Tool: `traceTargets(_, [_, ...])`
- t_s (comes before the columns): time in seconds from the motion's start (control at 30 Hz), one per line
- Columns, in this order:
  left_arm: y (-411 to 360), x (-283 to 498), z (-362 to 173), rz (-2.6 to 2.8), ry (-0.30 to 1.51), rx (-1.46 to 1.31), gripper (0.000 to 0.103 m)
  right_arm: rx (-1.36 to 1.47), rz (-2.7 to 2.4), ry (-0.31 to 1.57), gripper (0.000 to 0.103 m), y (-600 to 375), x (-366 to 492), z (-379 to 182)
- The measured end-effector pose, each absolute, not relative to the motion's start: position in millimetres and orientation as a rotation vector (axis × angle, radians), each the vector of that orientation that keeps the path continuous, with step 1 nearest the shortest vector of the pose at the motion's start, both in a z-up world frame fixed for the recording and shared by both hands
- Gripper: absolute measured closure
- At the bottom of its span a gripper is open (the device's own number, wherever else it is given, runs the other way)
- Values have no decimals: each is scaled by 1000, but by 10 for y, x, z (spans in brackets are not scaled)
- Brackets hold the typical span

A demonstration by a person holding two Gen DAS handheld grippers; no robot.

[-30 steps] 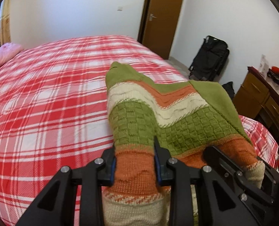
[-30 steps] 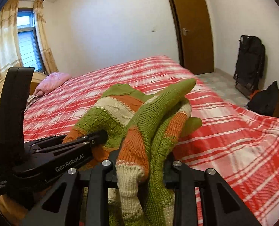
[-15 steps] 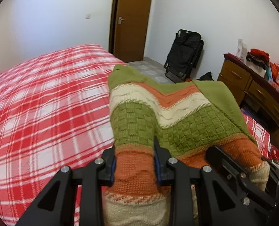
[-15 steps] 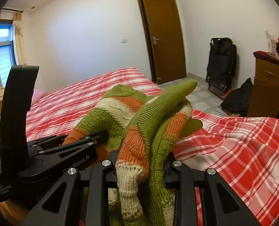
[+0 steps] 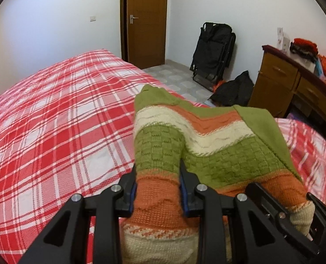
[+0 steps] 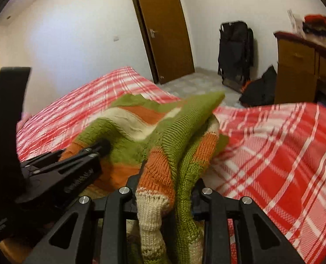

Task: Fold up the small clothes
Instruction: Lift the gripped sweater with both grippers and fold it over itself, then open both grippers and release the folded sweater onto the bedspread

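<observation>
Left wrist view: the left gripper is closed on the orange band of a striped knitted sweater, its blue-padded fingers pinching a gathered fold. The garment runs forward from the jaws and hangs partly raised above the red plaid bed; whether its far green edge touches the cover cannot be told. The right gripper's body shows at the lower right, against the same hem.

Right wrist view: the right gripper is clamped on a bunched edge of the sweater, cream cuff and green rib squeezed between the jaws. The left gripper reaches in from the left, close beside it, biting the neighbouring stretch of hem. A brown door, a black bag and a wooden dresser stand beyond the bed; none obstructs the work.

Assessment: the step in hand appears to be carrying the garment, held by two adjacent hem points, to lay it out for a fold. To do it well, both grips should hold firm and level, the two tools should draw apart until the hem is taut, and the far edge should land first so the knit spreads flat. The right grip holds several layers; wrinkles trapped there are likely to persist.
</observation>
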State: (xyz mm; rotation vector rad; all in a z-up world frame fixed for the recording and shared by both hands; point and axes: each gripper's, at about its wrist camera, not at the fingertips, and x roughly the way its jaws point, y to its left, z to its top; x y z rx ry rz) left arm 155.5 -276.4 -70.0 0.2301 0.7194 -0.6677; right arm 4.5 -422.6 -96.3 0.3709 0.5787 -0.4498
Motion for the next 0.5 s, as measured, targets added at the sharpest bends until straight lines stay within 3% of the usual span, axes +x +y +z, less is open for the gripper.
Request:
traceTargets(0.13, [-2723, 1611, -735, -668, 756, 209, 66, 467, -431, 610, 74, -4367, 35, -1049])
traceTargets(0.33, [-2594, 1719, -797, -624, 825, 178, 37, 561, -436, 676, 68, -4451, 19, -1167])
traceTargets(0.4, [-2550, 1690, -794, -584, 813, 211, 20, 605, -441, 681, 60, -4503, -14, -1210])
traceTargets(0.5, [-2436, 1653, -803, -553, 818, 216, 12, 652, -440, 680, 53, -4533, -109, -1244])
